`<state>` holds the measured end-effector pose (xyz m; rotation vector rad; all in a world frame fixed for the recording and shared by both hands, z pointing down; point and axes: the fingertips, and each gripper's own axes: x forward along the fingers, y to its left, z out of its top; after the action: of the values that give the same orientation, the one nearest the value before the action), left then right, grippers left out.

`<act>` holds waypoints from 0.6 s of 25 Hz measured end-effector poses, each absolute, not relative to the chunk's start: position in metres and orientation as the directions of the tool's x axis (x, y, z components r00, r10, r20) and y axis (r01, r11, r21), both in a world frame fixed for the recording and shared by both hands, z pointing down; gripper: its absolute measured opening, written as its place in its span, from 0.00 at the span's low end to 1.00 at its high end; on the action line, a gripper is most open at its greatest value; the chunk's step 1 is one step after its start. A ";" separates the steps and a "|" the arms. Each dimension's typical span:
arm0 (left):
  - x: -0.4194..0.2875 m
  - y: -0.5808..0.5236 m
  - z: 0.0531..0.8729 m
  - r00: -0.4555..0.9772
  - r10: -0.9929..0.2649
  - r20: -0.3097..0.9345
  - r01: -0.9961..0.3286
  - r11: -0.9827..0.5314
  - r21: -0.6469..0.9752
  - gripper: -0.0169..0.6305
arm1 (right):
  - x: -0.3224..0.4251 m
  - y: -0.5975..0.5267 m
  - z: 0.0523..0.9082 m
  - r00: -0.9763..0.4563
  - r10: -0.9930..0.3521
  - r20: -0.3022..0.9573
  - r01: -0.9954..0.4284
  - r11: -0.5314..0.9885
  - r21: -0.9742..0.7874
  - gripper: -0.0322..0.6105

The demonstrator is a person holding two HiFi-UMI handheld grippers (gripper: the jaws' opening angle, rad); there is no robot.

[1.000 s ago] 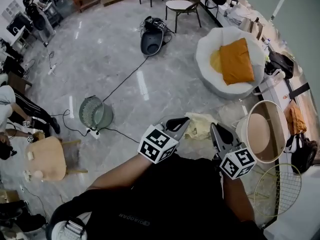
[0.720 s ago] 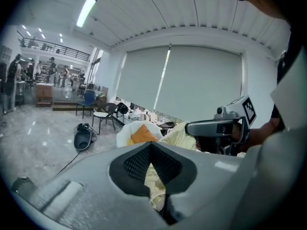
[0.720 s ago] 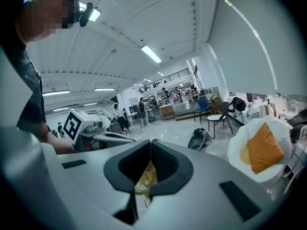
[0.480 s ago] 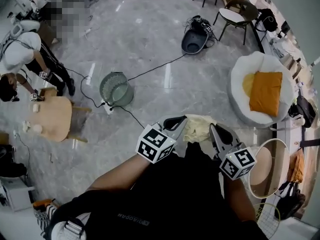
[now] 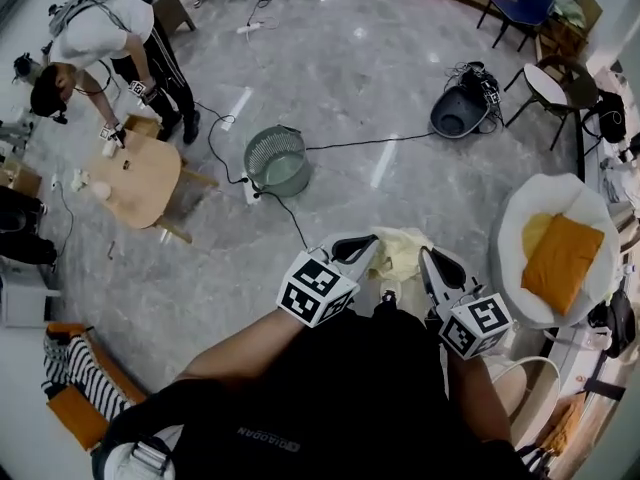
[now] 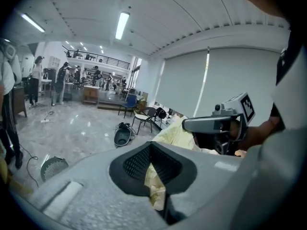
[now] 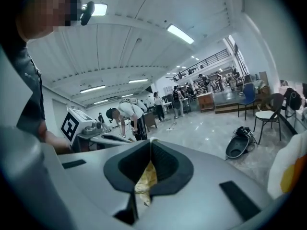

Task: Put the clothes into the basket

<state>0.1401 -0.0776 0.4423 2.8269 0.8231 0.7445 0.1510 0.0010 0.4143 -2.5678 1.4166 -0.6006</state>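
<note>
Left tool: the left tool [image 5: 355, 249] is clenched on the pale yellow garment [image 5: 402, 247]; in its own view the black pads [image 6: 136, 162] of the tool [image 6: 152, 156] pinch a fold of the cloth [image 6: 154, 186], which hangs below them.
Right tool: the right tool [image 5: 437, 265] is clamped on the same garment; in its own view a crumpled yellow strip [image 7: 145, 178] sits squeezed between the closed jaws of the tool [image 7: 149, 150].
Marker cubes: one on each tool, nearest the person's dark torso.
Garment: held up in the air, bunched between the two tools, above the grey marble floor [image 5: 330, 58] and not in the basket.
Basket: the green basket [image 5: 277, 160] stands upright on the floor, far and to the left of the tools, well apart from them; I cannot tell what is inside it. The left gripper view shows it low at the left [image 6: 53, 166].
Cable: a black cable [image 5: 370, 143] runs across the floor from beside the basket to a dark shell-shaped thing [image 5: 460, 113] at the far right.
Bench: a round wooden bench [image 5: 140, 180] at the left carries a few small things; a person in a white top [image 5: 100, 28] bends over its far side.
Seat: a white round seat [image 5: 520, 230] at the right holds an orange cushion [image 5: 562, 263].
Chairs: a white-seated chair [image 5: 545, 83] and a blue chair [image 5: 527, 3] at the far right.
Striped cloth: black and white [image 5: 70, 368], at the near left.
</note>
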 end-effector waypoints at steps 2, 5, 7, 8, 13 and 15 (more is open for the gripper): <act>0.154 -0.083 0.443 0.754 0.498 0.429 0.438 -0.867 0.237 0.03 | 0.165 -0.003 0.413 0.448 -0.852 0.272 -0.795 -0.519 -0.314 0.09; 0.171 -0.083 0.440 0.776 0.465 0.425 0.397 -0.885 0.243 0.03 | 0.184 -0.003 0.413 0.411 -0.870 0.273 -0.816 -0.484 -0.315 0.09; 0.183 -0.082 0.438 0.787 0.448 0.424 0.373 -0.893 0.250 0.03 | 0.201 -0.003 0.414 0.387 -0.881 0.274 -0.828 -0.462 -0.316 0.09; 0.190 -0.081 0.438 0.793 0.439 0.423 0.359 -0.897 0.258 0.03 | 0.209 -0.002 0.415 0.375 -0.886 0.273 -0.834 -0.451 -0.318 0.09; 0.218 -0.079 0.445 0.820 0.374 0.433 0.274 -0.921 0.276 0.03 | 0.238 0.005 0.418 0.309 -0.914 0.264 -0.862 -0.387 -0.328 0.09; 0.228 -0.082 0.446 0.832 0.337 0.442 0.238 -0.935 0.264 0.03 | 0.248 0.006 0.421 0.280 -0.923 0.263 -0.871 -0.360 -0.334 0.09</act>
<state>0.2284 -0.0819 0.4463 2.8141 0.4461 0.7325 0.2481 0.0061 0.4211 -2.4111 1.6999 -0.6308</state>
